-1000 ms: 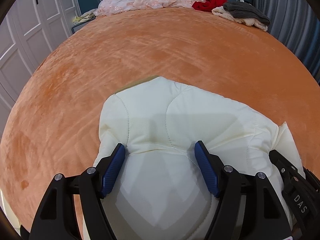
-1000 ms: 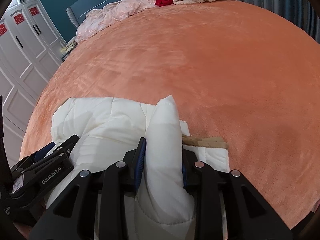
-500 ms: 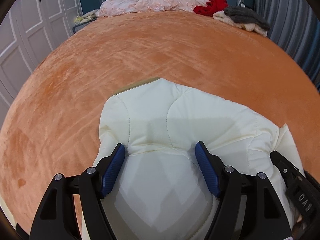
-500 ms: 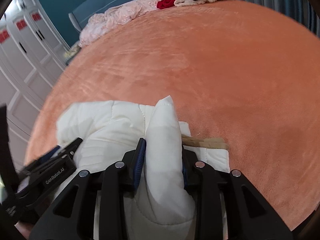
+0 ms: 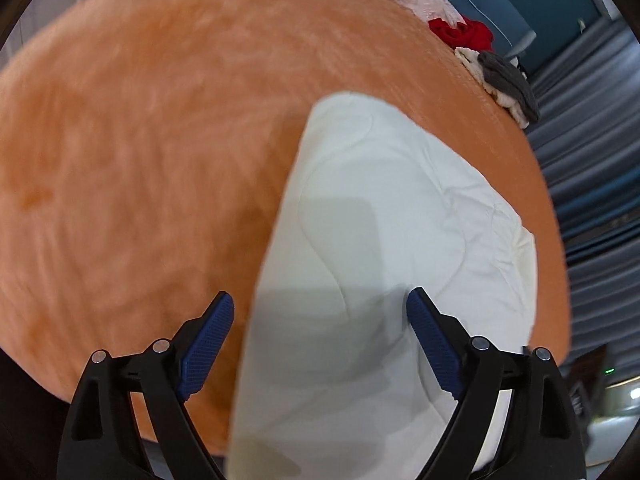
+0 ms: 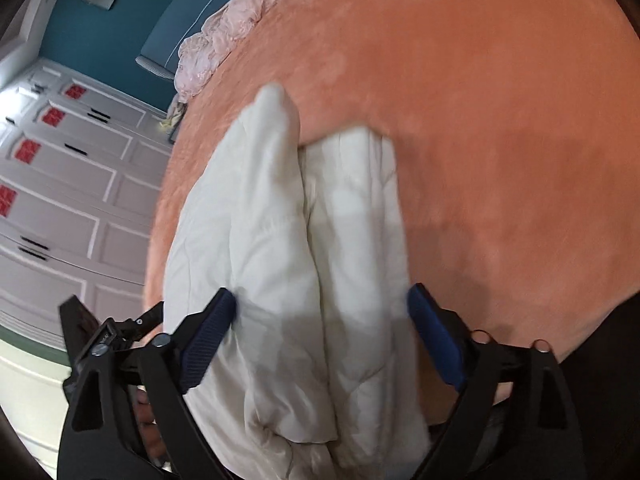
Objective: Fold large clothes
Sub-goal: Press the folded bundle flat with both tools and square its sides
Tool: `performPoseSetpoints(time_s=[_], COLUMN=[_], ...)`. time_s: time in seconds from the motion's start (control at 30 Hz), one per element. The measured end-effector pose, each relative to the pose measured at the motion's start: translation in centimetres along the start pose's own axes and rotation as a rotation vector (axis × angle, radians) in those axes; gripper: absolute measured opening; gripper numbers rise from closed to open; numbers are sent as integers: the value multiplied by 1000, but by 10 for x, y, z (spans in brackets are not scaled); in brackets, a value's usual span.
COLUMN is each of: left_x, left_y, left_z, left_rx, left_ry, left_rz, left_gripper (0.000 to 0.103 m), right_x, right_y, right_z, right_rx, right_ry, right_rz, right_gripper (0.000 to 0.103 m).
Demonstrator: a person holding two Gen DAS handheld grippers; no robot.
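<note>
A cream quilted padded garment lies folded in a thick bundle on the orange bed cover. My left gripper is open, its blue pads wide apart over the near end of the bundle. In the right wrist view the same garment shows as two thick folds side by side. My right gripper is open, with a blue pad on each side of the folds. The left gripper's black body shows at the lower left of that view.
A pink crumpled garment, a red one and a grey and cream pile lie at the far end of the bed. White wardrobe doors stand on the left, grey curtains on the right.
My right gripper has opened and let go of the fold it held. Both views have swung and tilted, with motion blur. The garment lies more elongated between both grippers.
</note>
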State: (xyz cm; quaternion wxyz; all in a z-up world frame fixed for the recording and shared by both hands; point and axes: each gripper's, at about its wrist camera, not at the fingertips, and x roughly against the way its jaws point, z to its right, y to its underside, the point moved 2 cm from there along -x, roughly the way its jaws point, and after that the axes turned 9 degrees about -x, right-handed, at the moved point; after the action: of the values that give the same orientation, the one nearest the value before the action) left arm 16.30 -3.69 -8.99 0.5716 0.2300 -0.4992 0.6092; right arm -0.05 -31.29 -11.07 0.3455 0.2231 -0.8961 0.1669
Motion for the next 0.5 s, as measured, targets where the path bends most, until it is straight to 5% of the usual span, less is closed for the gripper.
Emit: performPoseSetpoints(time_s=[0.1,0.5], left_x=[-8,-20], left_y=[5,9], left_z=[4,30], left_rx=[32,-65], left_ry=[39,-86], left_rz=[-22,36], left_gripper=[93,98], right_x=[-5,-26], right_y=[2,2], right_z=[-2,6], right_rx=[6,-32], right_ry=[-6,-41], right_rz=[-5,-24], right_gripper=[92,98])
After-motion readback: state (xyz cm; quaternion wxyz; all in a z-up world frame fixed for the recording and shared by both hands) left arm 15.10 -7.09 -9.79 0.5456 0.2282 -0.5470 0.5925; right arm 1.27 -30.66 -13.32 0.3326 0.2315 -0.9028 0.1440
